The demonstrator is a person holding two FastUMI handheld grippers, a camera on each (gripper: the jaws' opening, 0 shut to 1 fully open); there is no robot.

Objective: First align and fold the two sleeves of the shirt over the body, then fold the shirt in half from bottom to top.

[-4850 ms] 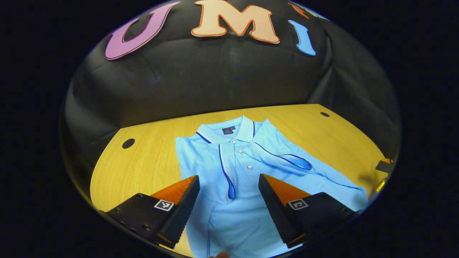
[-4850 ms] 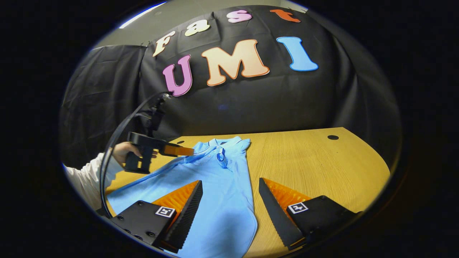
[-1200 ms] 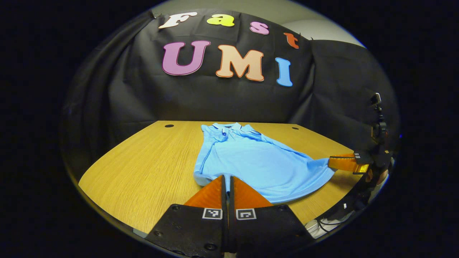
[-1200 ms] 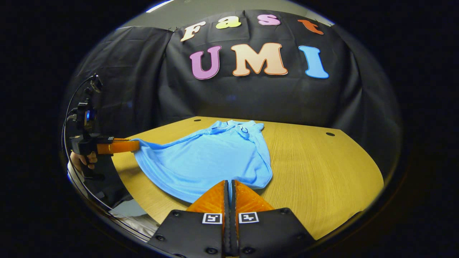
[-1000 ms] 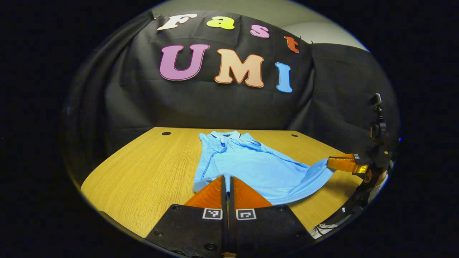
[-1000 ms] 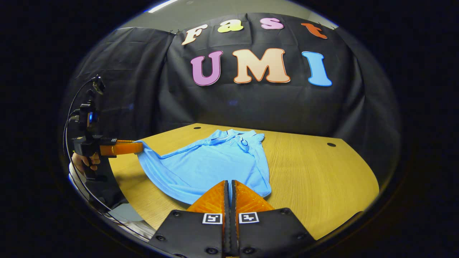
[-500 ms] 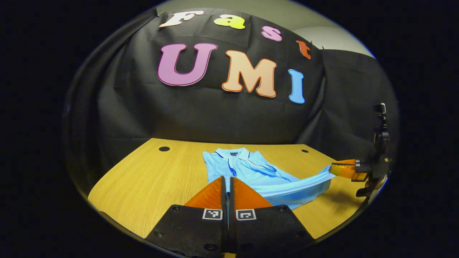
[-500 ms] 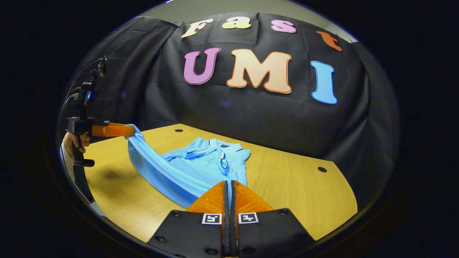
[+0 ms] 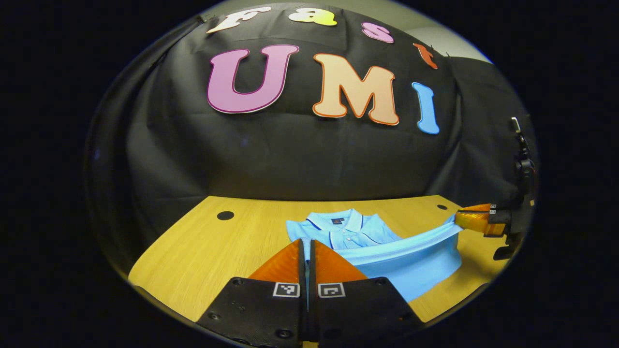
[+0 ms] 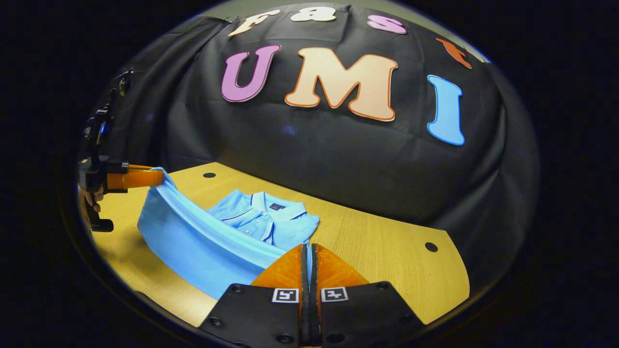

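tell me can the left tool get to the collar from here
Probably not yet: the left tool is shut on the shirt's hem, lifted with the right tool. The collar lies open ahead, nothing between, but reaching it means letting go.

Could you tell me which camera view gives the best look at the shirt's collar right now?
The right gripper view: the collar lies open to the camera beyond the lifted hem, its dark trim lines and placket plain. In the left gripper view the collar is smaller, and its lower part sits behind the left tongs and the raised hem.
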